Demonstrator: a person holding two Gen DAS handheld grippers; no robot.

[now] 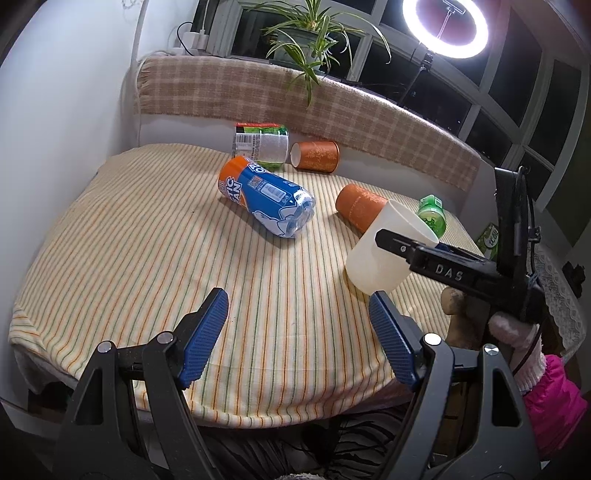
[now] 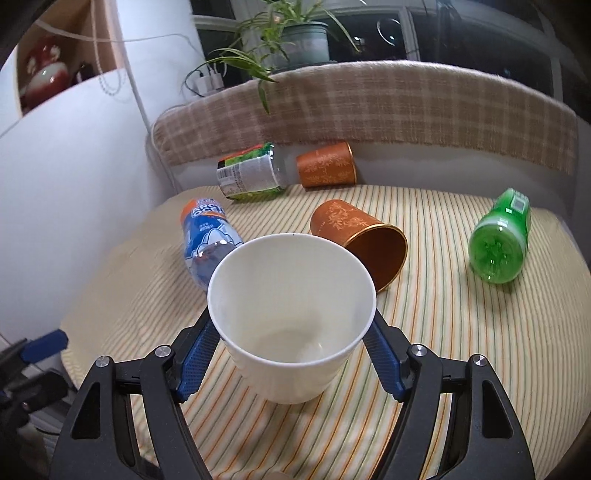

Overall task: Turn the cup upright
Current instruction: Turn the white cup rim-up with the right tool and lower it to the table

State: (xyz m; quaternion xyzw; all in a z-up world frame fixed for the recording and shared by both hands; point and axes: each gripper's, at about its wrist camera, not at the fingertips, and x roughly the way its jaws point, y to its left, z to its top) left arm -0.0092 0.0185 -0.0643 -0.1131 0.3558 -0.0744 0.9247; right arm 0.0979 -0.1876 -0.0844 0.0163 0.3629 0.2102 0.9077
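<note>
Striped tablecloth [image 2: 461,332]: right gripper [image 2: 291,332] clamps white cup [image 2: 291,295] near edge.

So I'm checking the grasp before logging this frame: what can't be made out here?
- White cup base on the cloth or lifted: left wrist view, hidden by the right claw.
- Near orange cup mouth: left wrist view, hidden behind the white cup.
- Blue bottle lower end: right wrist view, cut by the white cup's rim.

A ring light [image 1: 445,27] glares at upper right; dark windows behind; fisheye bending and vignetting darken the corners.
</note>
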